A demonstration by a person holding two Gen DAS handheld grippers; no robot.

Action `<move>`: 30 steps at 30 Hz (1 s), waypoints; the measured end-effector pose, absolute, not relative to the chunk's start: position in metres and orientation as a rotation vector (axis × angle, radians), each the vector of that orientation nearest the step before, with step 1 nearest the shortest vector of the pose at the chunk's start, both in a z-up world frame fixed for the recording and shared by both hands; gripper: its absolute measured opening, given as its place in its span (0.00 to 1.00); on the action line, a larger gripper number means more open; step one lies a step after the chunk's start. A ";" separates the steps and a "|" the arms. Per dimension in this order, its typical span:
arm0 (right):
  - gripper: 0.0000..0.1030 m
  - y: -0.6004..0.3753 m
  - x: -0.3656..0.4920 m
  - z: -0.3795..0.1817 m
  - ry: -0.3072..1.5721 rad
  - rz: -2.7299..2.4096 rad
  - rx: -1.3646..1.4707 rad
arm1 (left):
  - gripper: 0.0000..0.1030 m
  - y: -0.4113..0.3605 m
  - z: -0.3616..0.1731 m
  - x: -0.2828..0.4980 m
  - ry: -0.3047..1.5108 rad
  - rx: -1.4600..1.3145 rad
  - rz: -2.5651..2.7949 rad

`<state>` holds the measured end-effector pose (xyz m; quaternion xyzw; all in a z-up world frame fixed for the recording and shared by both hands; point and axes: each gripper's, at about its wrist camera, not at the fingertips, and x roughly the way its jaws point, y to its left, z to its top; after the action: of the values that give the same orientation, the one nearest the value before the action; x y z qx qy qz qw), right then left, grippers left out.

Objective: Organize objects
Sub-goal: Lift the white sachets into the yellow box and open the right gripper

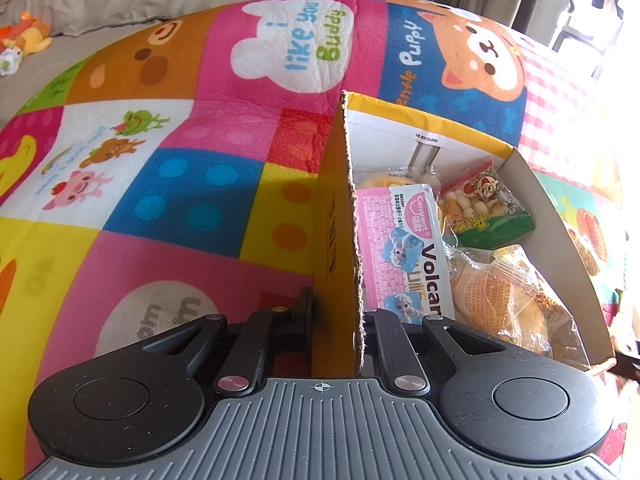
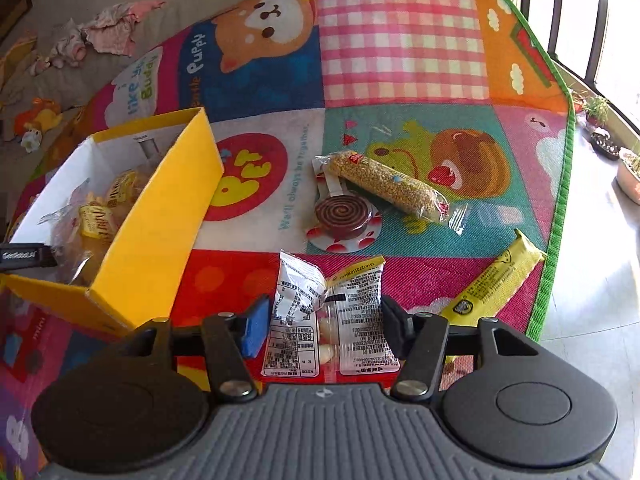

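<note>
A colourful cartoon play mat (image 2: 404, 40) covered the floor. On it stood an open yellow cardboard box (image 2: 160, 216), already partly filled: a pink snack packet (image 1: 404, 248), a bag of small biscuits (image 1: 484, 208) and wrapped buns (image 1: 516, 300) lay inside. So the sorting looked roughly half done.

Four items remained on the mat to the right of the box: a long yellow bar (image 2: 496, 288), a long cereal stick (image 2: 388, 186), a round spiral sweet (image 2: 344, 216) and a clear candy packet (image 2: 328, 320).

The left gripper (image 1: 338, 320) was pressed together on the box's near wall, steadying it. The right gripper (image 2: 324, 324) stood spread around the clear candy packet; whether its pads pressed it could not be told. That packet's long axis ran away from the camera, along the fingers.
</note>
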<state>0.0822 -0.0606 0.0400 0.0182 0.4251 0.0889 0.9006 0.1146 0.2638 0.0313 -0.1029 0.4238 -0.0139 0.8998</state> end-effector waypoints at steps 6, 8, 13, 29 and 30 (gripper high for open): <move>0.56 -0.043 0.029 0.078 0.841 0.322 -0.007 | 0.12 0.263 0.032 0.114 0.877 -0.204 -0.028; 0.56 -0.034 0.013 0.091 0.813 0.367 -0.030 | 0.12 0.263 0.032 0.114 0.877 -0.203 -0.030; 0.56 -0.012 -0.012 0.123 0.747 0.479 -0.063 | 0.12 0.264 0.031 0.113 0.875 -0.207 -0.035; 0.56 0.029 0.024 0.220 0.439 0.550 -0.023 | 0.13 0.266 0.030 0.113 0.870 -0.214 -0.043; 0.56 0.030 0.031 0.224 0.437 0.551 -0.013 | 0.13 0.266 0.030 0.113 0.870 -0.214 -0.044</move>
<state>0.0307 0.0301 0.2237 -0.0066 0.2142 0.2697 0.9388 0.1131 0.2657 0.0304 -0.1036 0.4204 -0.0213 0.9012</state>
